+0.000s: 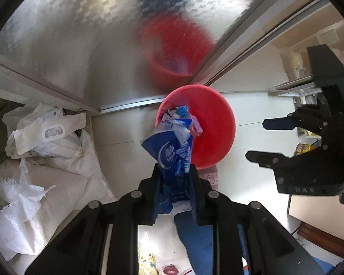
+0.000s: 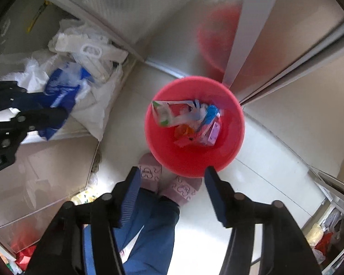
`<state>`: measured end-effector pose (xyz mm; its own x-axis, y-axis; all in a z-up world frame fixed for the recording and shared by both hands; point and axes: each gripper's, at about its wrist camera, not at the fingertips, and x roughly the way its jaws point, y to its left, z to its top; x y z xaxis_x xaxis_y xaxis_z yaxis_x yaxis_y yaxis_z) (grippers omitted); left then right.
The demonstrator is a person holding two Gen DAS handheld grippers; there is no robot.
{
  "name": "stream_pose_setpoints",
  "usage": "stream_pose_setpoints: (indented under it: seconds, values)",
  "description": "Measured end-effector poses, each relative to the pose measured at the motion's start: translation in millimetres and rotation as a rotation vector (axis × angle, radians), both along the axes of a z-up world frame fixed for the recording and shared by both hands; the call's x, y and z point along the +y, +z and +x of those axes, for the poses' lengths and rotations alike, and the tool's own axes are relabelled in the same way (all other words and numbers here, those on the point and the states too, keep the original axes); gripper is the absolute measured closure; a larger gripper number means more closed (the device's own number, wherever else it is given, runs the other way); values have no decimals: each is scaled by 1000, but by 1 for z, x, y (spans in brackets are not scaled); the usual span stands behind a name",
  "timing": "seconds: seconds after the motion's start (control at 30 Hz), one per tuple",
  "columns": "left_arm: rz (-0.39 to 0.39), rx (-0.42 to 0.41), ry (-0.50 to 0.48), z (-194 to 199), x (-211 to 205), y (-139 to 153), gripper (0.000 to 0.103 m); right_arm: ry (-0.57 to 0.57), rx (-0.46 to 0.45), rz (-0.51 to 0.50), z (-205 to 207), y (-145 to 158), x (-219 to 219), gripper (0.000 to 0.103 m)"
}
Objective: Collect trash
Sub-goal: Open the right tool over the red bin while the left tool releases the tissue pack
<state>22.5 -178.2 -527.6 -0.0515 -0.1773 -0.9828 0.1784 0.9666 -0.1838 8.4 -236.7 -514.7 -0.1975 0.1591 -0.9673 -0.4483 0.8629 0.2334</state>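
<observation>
A red bin (image 2: pixel 165 151) stands on the pale floor, holding several wrappers and packets (image 2: pixel 188 119). My right gripper (image 2: pixel 174 183) hangs above the bin's near rim, open, with nothing between its blue pads. My left gripper (image 1: pixel 174 169) is shut on a crumpled blue and white plastic wrapper (image 1: pixel 169 146), which sticks out over the left rim of the bin (image 1: pixel 224 123). In the left wrist view the right gripper (image 1: pixel 255 138) shows at the right, open. In the right wrist view the left gripper (image 2: pixel 45 102) and its wrapper (image 2: pixel 62 89) sit at the far left.
White woven sacks and plastic bags (image 1: pixel 57 160) are heaped left of the bin. Patterned metal cabinet doors (image 1: pixel 80 45) rise behind it and mirror the bin. A person's pink slippers (image 2: pixel 149 171) and blue trouser leg (image 2: pixel 149 229) stand just before the bin. Shelves (image 1: pixel 309 82) stand at the right.
</observation>
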Motion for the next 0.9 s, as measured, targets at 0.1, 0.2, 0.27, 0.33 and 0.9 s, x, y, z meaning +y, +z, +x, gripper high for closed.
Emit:
stream_pose_setpoints:
  seconds: [0.1, 0.2, 0.27, 0.33, 0.9]
  values:
    - [-7, -3, -1, 2, -6, -2, 83, -27, -50, 15, -3, 7, -4, 41]
    - [-23, -2, 10, 3, -13, -7, 83, -66, -90, 30, -7, 13, -11, 36]
    - [-29, -4, 5, 4, -21, -9, 82, -88, -106, 31, -8, 14, -16, 31]
    - [-21, -15, -12, 5, -30, -10, 82, -107, -119, 39, -10, 14, -23, 26]
    - [-34, -8, -64, 21, -69, -17, 50, -217, -122, 33, -19, 15, -63, 12]
